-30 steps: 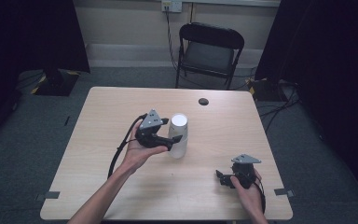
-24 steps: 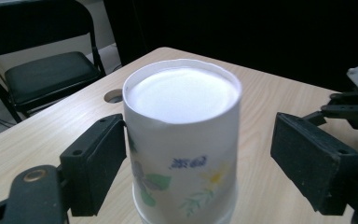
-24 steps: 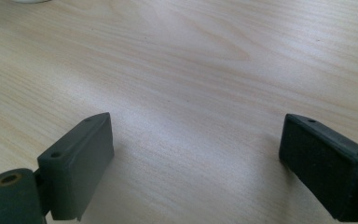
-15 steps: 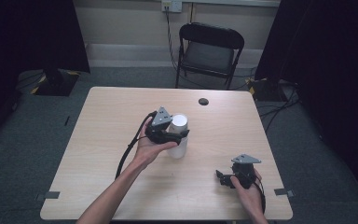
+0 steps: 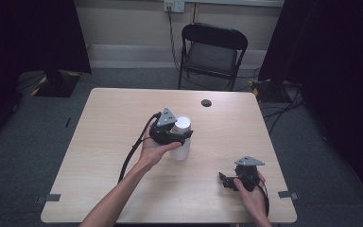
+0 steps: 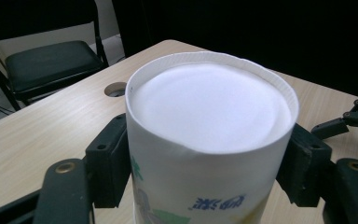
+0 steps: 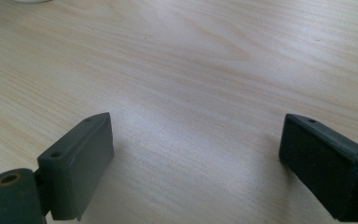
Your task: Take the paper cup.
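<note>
Since the earlier frames, the left tongs (image 5: 182,137) had slid rightward in the high view onto the white paper cup (image 5: 182,142), and their jaws had just been closing with the cup between them. In the left gripper view both black pads (image 6: 108,165) lay against the wall of the cup (image 6: 209,140), one on each side just below the rim; the cup's wall showed a slight dent near the front. The cup stood upright, closed end up, near the centre of the tabletop (image 5: 104,123), with printed blue and green marks low on its side. The left hand (image 5: 155,149) cradled the tongs from below, with the cable looping toward the lower left of the frame.

The right tongs (image 5: 224,180) sat at the lower right of the high view, low over the tabletop and well apart from the cup. In the right gripper view their jaws stood wide apart with bare wood between.

A dark round hole (image 5: 206,102) marked the tabletop's far edge; a folding chair (image 5: 212,54) stood beyond.
</note>
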`<state>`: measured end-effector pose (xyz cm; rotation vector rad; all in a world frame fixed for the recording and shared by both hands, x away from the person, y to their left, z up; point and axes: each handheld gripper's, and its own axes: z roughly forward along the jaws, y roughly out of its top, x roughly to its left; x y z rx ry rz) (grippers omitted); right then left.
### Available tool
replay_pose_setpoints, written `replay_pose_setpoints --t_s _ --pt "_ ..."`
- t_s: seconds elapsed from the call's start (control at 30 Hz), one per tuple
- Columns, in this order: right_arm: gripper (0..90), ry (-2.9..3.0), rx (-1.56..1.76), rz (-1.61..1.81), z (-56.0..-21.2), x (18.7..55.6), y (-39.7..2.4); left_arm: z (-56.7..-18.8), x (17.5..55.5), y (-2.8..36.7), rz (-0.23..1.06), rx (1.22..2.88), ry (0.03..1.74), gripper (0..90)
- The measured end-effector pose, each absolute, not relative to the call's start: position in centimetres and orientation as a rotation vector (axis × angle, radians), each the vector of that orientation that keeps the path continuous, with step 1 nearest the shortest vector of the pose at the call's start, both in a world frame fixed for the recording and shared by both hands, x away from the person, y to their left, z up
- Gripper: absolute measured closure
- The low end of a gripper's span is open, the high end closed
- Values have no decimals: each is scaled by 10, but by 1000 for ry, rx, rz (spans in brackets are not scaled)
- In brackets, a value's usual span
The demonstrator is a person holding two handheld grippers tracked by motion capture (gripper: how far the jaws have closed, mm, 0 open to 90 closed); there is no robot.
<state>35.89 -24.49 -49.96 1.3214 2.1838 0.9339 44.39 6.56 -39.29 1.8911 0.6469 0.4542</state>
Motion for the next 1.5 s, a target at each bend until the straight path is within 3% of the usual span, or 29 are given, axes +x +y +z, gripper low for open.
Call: replay_pose_setpoints --t_s 1.5 --pt "95 2183 1322 934 -500 359 -245 -348 438 79 422 1806 602 320"
